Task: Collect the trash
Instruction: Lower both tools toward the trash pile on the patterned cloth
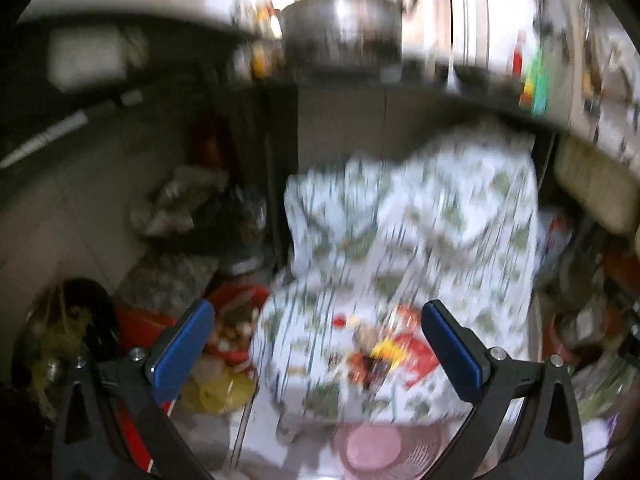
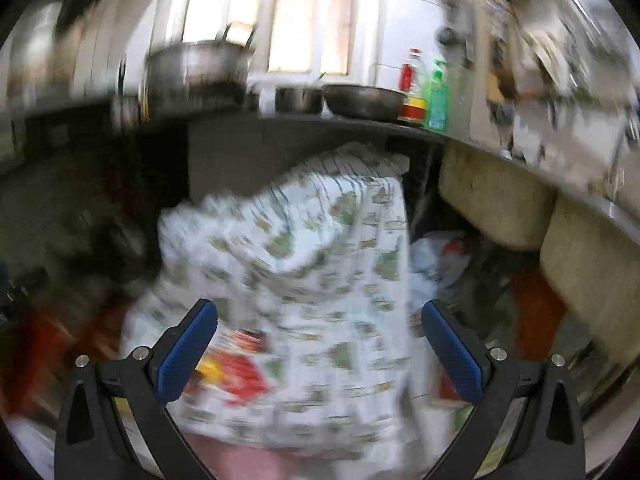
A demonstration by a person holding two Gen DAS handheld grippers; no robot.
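Observation:
Both views are motion-blurred. A large white bag with a green print (image 1: 416,232) stands on the floor below the counter; it also shows in the right wrist view (image 2: 304,264). Red and yellow wrappers (image 1: 394,354) lie in its open mouth, and they show in the right wrist view (image 2: 240,372) too. My left gripper (image 1: 318,344) is open and empty, its blue pads apart above the bag's mouth. My right gripper (image 2: 320,344) is open and empty in front of the bag.
A dark counter (image 2: 280,124) carries steel pots (image 2: 196,72), a pan (image 2: 364,100) and bottles (image 2: 436,96). A red basin with scraps (image 1: 236,324) and a yellow bag (image 1: 220,392) lie to the left. A pink lid (image 1: 372,448) lies below. Beige sacks (image 2: 496,204) stand at right.

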